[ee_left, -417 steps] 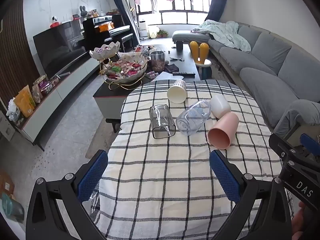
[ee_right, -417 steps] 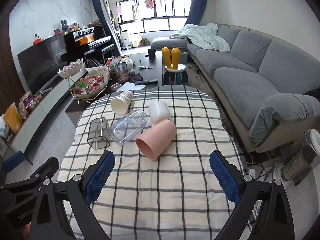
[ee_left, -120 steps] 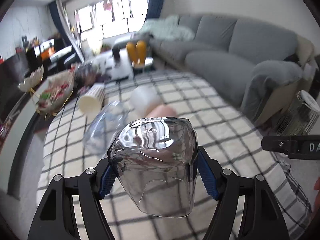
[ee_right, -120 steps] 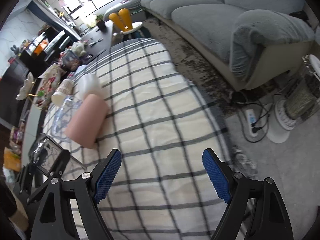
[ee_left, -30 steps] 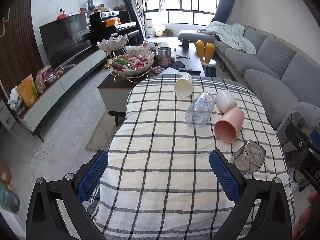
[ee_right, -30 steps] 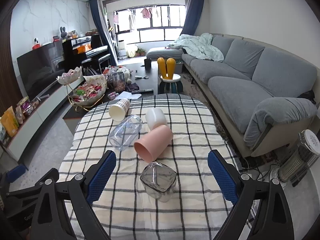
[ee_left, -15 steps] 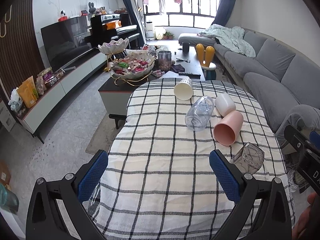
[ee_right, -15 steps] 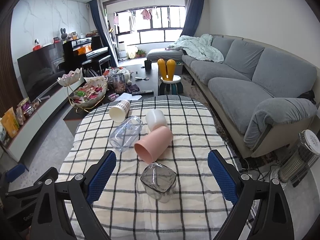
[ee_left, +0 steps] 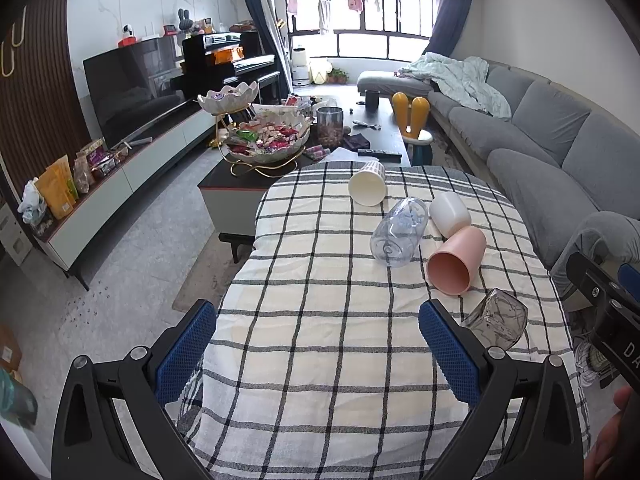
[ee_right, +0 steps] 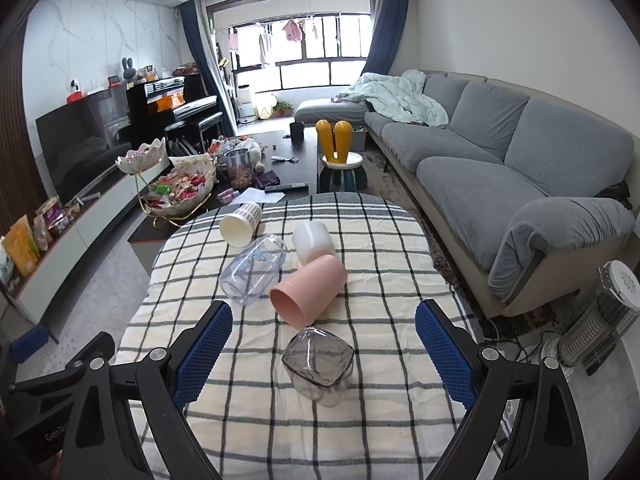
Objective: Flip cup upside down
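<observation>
Both fisheye views look forward and somewhat downward along their own blue-padded fingers, from above the near end of the oval table under a black-and-white checked cloth [ee_left: 328,344], facing the far window and the long grey sofa [ee_right: 500,168] on the right. The left wrist view sits further left, taking in floor and the black television [ee_left: 132,88] beside the table, while the right wrist view sits further right and closer to the smoky clear faceted cup [ee_right: 318,364] standing mouth-down. Both share the tabletop, that cup [ee_left: 498,322] and the pink plastic cup lying on its side [ee_left: 456,260] [ee_right: 308,294].
</observation>
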`<state>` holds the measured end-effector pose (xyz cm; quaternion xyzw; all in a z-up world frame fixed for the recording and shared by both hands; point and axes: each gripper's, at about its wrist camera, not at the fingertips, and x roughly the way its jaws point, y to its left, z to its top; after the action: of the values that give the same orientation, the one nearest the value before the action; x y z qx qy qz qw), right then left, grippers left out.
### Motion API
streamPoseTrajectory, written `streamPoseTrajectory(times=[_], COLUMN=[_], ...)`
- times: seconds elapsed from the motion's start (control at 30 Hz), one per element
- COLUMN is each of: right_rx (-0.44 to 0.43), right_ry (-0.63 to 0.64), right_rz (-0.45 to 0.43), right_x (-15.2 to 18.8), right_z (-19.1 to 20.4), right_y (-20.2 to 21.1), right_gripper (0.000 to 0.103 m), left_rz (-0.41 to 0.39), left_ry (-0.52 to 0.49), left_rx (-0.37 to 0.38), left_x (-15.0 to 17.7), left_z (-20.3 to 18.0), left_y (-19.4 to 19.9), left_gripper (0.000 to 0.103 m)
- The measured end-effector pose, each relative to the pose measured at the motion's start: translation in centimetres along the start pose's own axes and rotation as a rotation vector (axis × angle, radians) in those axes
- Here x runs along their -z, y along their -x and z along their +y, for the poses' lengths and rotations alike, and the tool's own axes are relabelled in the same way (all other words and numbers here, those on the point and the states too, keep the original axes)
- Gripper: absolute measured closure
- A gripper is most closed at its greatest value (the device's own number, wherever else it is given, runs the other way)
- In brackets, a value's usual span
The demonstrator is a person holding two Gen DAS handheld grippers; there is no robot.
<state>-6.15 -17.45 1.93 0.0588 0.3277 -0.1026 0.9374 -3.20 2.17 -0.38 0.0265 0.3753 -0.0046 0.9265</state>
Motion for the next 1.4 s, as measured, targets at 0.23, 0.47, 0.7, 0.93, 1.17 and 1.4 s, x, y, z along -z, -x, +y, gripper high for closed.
streamPoseTrajectory(times=[0.23, 0.47, 0.7, 0.93, 1.17, 1.4], right_rx=[-0.001, -0.001, -0.001, -0.003, -0.002, -0.003], right_ry=[0.000, -0.001, -0.001, -0.002, -0.004, -0.002], right_rz=[-0.001, -0.002, -0.003, -0.004, -0.004, -0.005], right_x=[0.09, 0.15, 0.22, 0.30, 0.36, 0.42], right_z=[-0.03, -0.06, -0.10, -0.15, -0.18, -0.21], right_y=[0.02, 0.00, 0.00, 0.02, 0.05, 0.02], right_gripper=[0.010, 0.010, 0.010, 0.010, 0.010, 0.010], left_rz=[0.000, -0.010, -0.019, -0.036, -0.038, -0.042], left_ry=[0.001, 0.000, -0.016, -0.011, -0.009, -0.012], left_rx=[0.000, -0.002, -0.009, -0.002, 0.002, -0.008], left_x=[0.03, -0.08, -0.19, -0.09, -0.03, -0.04], left_z=[0.03, -0.11, -0.34, -0.10, -0.10, -0.18], left_y=[0.03, 0.23, 0.36, 0.67, 0.75, 0.71], left_gripper=[0.000, 0.000, 0.000, 0.000, 0.000, 0.000])
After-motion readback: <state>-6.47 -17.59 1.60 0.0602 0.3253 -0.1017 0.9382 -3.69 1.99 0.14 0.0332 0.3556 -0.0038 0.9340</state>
